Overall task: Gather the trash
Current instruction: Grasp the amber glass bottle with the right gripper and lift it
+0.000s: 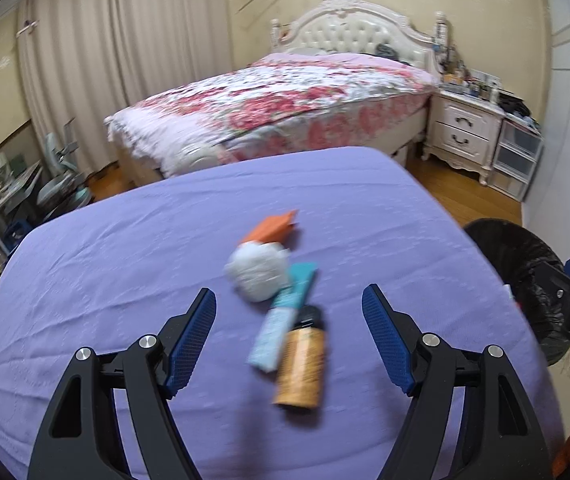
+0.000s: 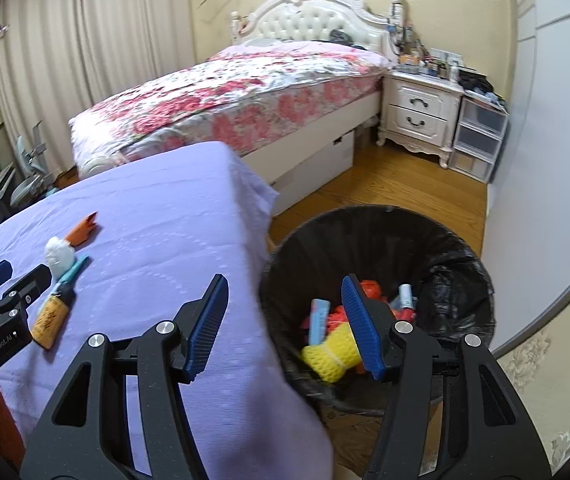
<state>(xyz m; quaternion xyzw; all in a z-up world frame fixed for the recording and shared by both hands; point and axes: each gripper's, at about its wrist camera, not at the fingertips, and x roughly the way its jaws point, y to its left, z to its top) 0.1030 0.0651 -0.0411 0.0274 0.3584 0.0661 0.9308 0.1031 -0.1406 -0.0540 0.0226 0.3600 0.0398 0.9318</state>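
Observation:
On the purple-covered table (image 1: 125,264) lie an orange-brown bottle with a black cap (image 1: 300,364), a teal tube (image 1: 285,320), a white crumpled paper ball (image 1: 256,274) and an orange wrapper (image 1: 273,226). My left gripper (image 1: 289,312) is open, just above and around the bottle and tube. My right gripper (image 2: 285,300) is open and empty, over the table's right edge beside the black-lined trash bin (image 2: 457,256). The bin holds a yellow foam net (image 2: 331,354) and other red and blue trash. The bottle (image 2: 49,320), tube (image 2: 72,270), paper ball (image 2: 59,254) and wrapper (image 2: 83,230) also show in the right wrist view.
A bed with a floral cover (image 1: 285,96) stands behind the table. A white nightstand (image 2: 419,114) and plastic drawers (image 2: 479,136) stand at the right wall. Wooden floor (image 2: 385,184) lies between bed and bin. A desk and chair (image 1: 45,188) stand at the left.

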